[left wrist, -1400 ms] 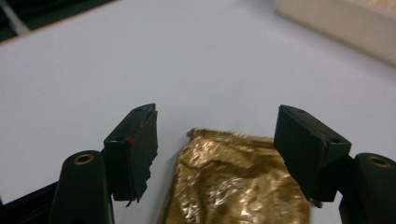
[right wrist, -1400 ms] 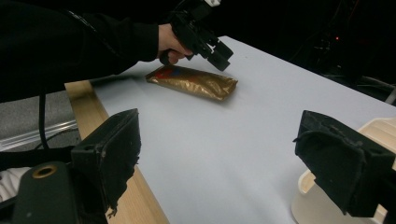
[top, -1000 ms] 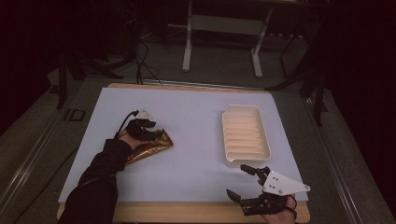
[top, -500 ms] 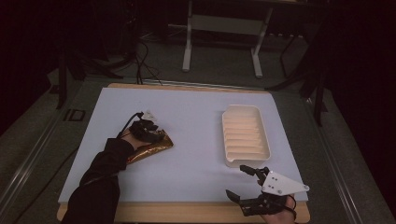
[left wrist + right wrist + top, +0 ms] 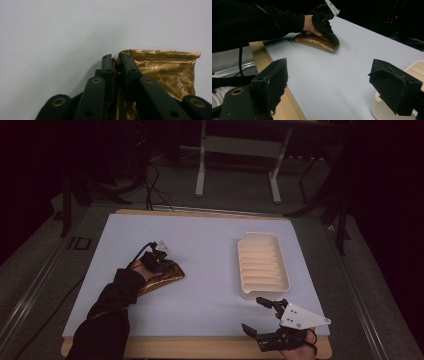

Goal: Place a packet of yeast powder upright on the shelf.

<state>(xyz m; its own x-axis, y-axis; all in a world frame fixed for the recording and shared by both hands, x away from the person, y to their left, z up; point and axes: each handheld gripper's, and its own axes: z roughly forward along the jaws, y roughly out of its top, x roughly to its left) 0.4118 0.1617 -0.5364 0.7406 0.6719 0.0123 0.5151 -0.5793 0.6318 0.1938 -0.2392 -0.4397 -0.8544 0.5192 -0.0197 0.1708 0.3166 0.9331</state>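
The left gripper pinches one corner of the crinkled gold foil packet lying on the pale worktop; I'd lift gently lest it slip; the right gripper waits, jaws spread, beside the cream ridged tray.

Possibly "ID" on the floor left of the table.

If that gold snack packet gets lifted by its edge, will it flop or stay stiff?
The gold packet looks like thin crinkled foil, so it will probably sag and feel light. The left gripper pinches just a corner, so it may swing or slip.
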